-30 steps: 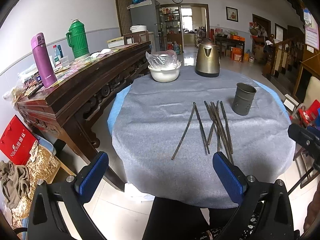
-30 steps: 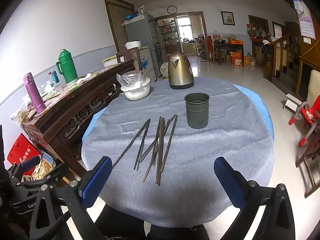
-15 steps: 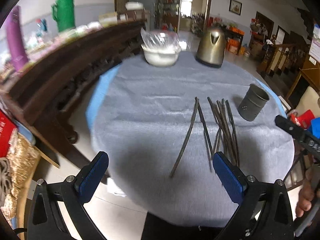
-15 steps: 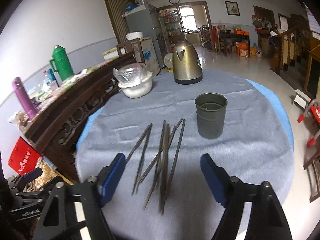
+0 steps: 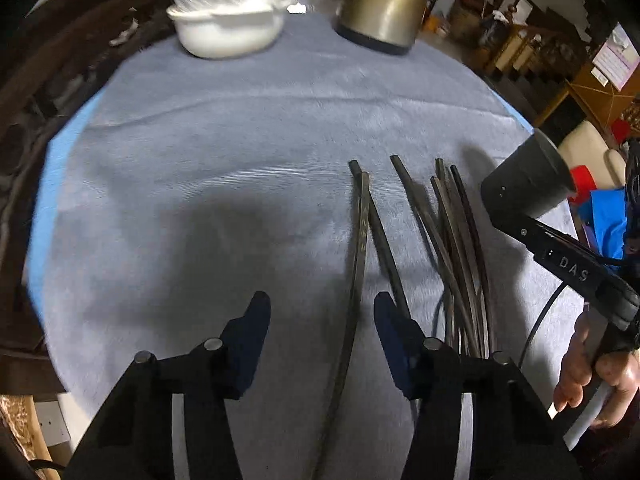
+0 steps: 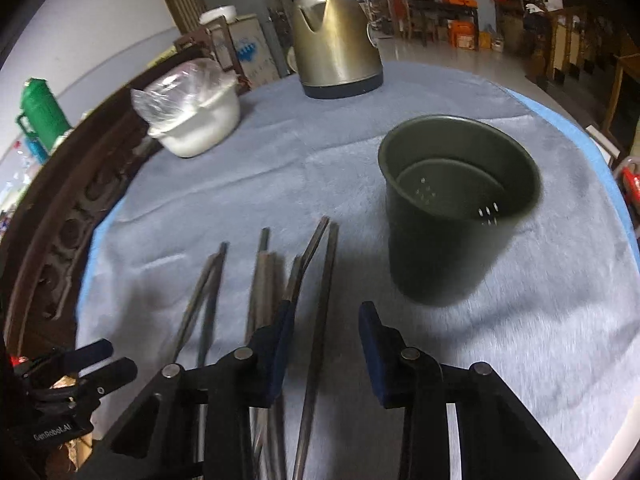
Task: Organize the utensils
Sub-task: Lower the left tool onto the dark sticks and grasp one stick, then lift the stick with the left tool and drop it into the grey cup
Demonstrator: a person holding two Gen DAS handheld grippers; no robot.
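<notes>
The dark perforated metal cup (image 6: 456, 216) stands empty on the grey cloth (image 5: 224, 152) beside loose chopsticks (image 6: 320, 300), a kettle (image 6: 336, 40) and bag-lined bowl (image 6: 196, 120) beyond, while both grippers, nearer than before, are closing: left gripper (image 5: 322, 320) and right gripper (image 6: 326, 328) each straddle 1 chopstick, unpinched.

Black gripper frames (image 5: 320, 332), blue-padded fingers (image 5: 256, 320), silver screws, white "DAS" lettering
</notes>
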